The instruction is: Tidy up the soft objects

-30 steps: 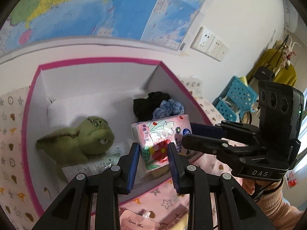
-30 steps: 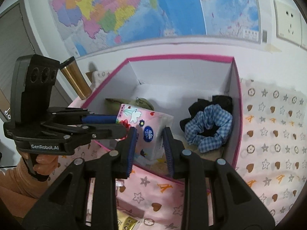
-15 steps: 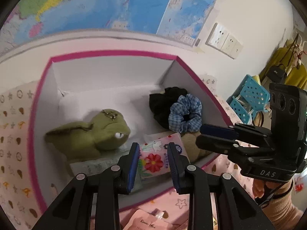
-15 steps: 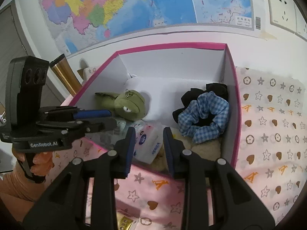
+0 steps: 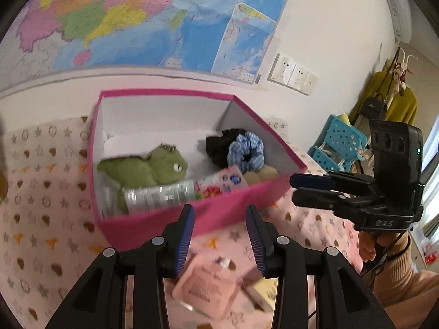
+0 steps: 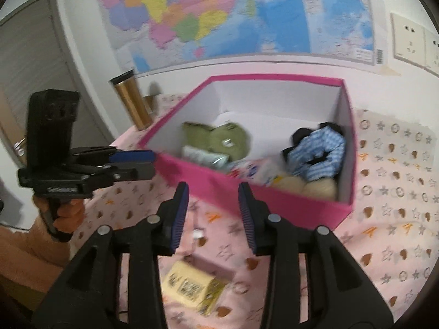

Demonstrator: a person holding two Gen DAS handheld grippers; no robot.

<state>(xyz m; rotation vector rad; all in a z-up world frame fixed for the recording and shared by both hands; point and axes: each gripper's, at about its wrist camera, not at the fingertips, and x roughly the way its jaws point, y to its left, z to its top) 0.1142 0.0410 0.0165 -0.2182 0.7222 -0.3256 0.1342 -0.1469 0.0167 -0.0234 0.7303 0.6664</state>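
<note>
Since earlier frame: both tools pulled back from pink box [image 5: 197, 220]; floral tissue pack [image 5: 221, 185], gripped a second ago, now lies inside box.

Left tool [image 5: 219, 234]: jaws opening, nothing between. Right tool [image 6: 213, 213]: jaws opening, empty.

Ahead of left tool, in box: tissue pack by near wall, green plush [image 5: 153, 168] behind it to left, blue gingham scrunchie [image 5: 245, 150] behind to right.

Below left tool on patterned cloth: pink pouch [image 5: 207, 283], blurred, possibly refill sachet.

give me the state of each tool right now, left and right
Left tool: jaws opening, nothing between them, in front of the pink box.
Right tool: jaws opening, empty too, just short of the box.
</note>
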